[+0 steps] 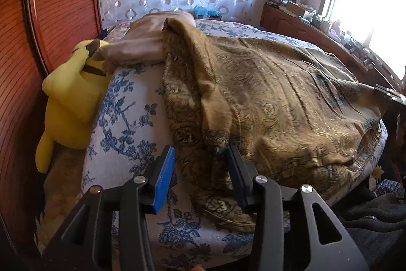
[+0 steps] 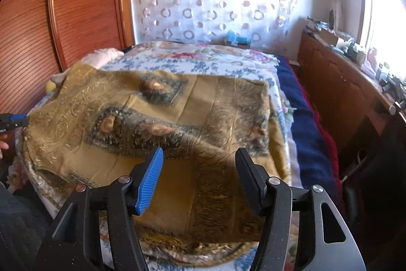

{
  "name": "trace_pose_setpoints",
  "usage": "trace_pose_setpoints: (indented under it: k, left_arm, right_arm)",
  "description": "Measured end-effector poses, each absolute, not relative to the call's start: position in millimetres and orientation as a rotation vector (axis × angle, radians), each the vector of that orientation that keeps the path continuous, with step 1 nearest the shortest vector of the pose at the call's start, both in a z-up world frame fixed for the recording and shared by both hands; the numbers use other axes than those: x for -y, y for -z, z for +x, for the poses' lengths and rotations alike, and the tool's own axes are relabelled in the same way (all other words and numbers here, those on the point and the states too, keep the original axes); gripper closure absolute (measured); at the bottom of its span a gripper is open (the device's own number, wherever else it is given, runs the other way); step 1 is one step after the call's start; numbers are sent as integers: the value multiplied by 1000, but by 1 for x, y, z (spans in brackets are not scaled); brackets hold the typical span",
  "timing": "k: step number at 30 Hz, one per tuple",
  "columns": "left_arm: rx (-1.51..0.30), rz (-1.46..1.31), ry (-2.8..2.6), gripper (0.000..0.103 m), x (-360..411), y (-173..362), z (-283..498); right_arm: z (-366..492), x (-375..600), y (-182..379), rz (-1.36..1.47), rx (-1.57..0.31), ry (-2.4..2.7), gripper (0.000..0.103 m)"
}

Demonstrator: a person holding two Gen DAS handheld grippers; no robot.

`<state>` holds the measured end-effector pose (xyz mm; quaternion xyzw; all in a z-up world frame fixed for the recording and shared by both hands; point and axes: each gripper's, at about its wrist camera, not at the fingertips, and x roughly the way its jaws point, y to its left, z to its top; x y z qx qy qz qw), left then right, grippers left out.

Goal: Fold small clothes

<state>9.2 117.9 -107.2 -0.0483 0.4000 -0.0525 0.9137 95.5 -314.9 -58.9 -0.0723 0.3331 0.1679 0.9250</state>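
A gold-brown patterned cloth point(image 1: 274, 98) lies spread over the bed, partly folded, with a loose rumpled edge near me; it also shows in the right wrist view point(image 2: 142, 118). My left gripper point(image 1: 200, 156) is open, its fingers straddling the cloth's near left edge just above the bed. My right gripper point(image 2: 200, 159) is open and empty, hovering over the cloth's near right part. The left gripper's tip point(image 2: 15, 118) shows at the cloth's left edge in the right wrist view.
The bed has a blue floral sheet point(image 1: 127, 118). A yellow plush toy point(image 1: 71, 103) and beige pillow point(image 1: 142, 42) lie by the wooden headboard point(image 1: 50, 17). A cluttered wooden cabinet point(image 2: 342, 83) runs along the right under the window. A navy blanket point(image 2: 304, 123) lies at the bed's right edge.
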Motion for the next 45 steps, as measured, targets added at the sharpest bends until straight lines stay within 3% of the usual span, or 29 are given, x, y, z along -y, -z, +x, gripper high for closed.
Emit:
trace_pose_setpoints:
  k: [10, 20, 37, 40, 45]
  left_arm:
    - [-811, -126, 97, 61, -128, 119, 14]
    - [-772, -114, 75, 61, -139, 121, 17]
    - [-737, -164, 107, 61, -135, 105, 7]
    - [-728, -170, 152, 61, -127, 97, 7]
    - [-827, -119, 99, 59, -117, 112, 22]
  right_arm:
    - [107, 328, 97, -33, -736, -298, 42]
    - [105, 355, 103, 71, -671, -233, 43]
    - [88, 327, 94, -88, -705, -305, 42]
    - [87, 321, 90, -92, -697, -316, 33]
    - [86, 310, 83, -111, -682, -341, 26]
